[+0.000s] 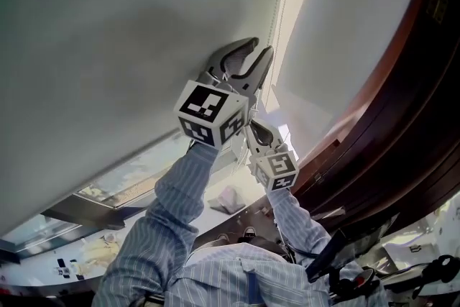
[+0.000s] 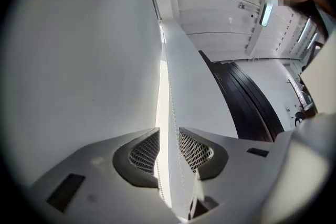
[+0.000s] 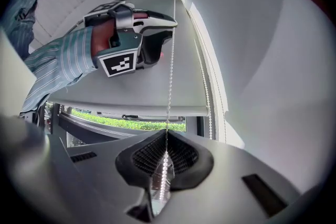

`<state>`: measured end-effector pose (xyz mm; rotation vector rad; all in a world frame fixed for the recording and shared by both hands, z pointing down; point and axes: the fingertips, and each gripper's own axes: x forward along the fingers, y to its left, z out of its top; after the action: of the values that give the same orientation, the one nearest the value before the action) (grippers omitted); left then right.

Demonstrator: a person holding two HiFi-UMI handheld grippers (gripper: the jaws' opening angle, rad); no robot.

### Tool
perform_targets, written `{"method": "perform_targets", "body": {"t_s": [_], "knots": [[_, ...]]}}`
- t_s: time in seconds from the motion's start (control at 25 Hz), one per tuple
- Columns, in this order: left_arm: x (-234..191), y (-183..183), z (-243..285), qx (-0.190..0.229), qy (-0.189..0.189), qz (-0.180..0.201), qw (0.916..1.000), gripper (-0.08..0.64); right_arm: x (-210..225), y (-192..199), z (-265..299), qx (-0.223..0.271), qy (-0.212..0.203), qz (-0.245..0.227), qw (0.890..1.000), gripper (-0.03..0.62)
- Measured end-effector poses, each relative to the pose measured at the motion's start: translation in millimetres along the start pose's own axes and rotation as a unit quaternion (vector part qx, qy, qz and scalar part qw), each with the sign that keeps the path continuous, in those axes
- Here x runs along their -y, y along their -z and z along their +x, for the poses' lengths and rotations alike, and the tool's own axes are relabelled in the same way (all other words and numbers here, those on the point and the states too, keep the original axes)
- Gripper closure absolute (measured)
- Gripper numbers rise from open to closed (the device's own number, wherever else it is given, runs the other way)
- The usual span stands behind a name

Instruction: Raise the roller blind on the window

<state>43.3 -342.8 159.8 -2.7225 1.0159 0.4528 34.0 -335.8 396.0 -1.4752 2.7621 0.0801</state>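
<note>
Fingers, left gripper (image 2: 169,132): apart; bead chain (image 2: 171,113) passes between the pads, not pinched.
Fingers, right gripper (image 3: 165,136): closed on the same chain, below the left gripper.
Roller blind (image 3: 131,89): grey, covers most of the window; bottom rail low, a strip of glass bare beneath it.
Window (image 3: 121,122): green hedge (image 3: 131,124) shows under the rail.
Sleeve (image 1: 180,198): striped blue, left arm reaching up along the blind.
Bead chain: white, at the blind's right edge, running straight from the right fingers up to the left gripper.
</note>
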Motion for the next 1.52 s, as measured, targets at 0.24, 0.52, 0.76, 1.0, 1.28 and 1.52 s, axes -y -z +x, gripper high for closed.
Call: {"method": "perform_targets", "body": {"t_s": [0.24, 0.52, 0.76, 1.0, 1.28, 1.52], "knots": [[1.8, -8.6, 9.4, 0.03, 0.031, -0.036, 0.9984, 0.483, -0.1, 0.6, 0.1, 0.002, 0.0, -0.002, 1.0, 0.581], [4.0, -9.1, 8.9, 0.048, 0.064, -0.105, 0.9912, 0.547, -0.6, -0.6, -5.2, 0.012, 0.003, -0.001, 1.0, 0.58], [-1.2, 50.7, -7.2, -0.002, 0.056, -0.143, 0.9881, 0.548, -6.4, 62.5, -8.6, -0.056, 0.002, 0.018, 0.998, 0.581], [15.0, 195.5, -58.8, -0.138, 0.022, -0.206, 0.9686, 0.548, -15.7, 212.7, -44.8, -0.232, 0.001, 0.041, 0.972, 0.58], [44.7, 320.8, -115.5, -0.239, -0.013, -0.281, 0.9294, 0.547, -45.9, 333.0, -108.2, -0.399, -0.024, 0.095, 0.912, 0.58], [33.7, 322.2, -114.3, -0.242, -0.019, -0.278, 0.9292, 0.546, -27.3, 245.4, -85.6, -0.285, -0.031, 0.086, 0.954, 0.544]]}}
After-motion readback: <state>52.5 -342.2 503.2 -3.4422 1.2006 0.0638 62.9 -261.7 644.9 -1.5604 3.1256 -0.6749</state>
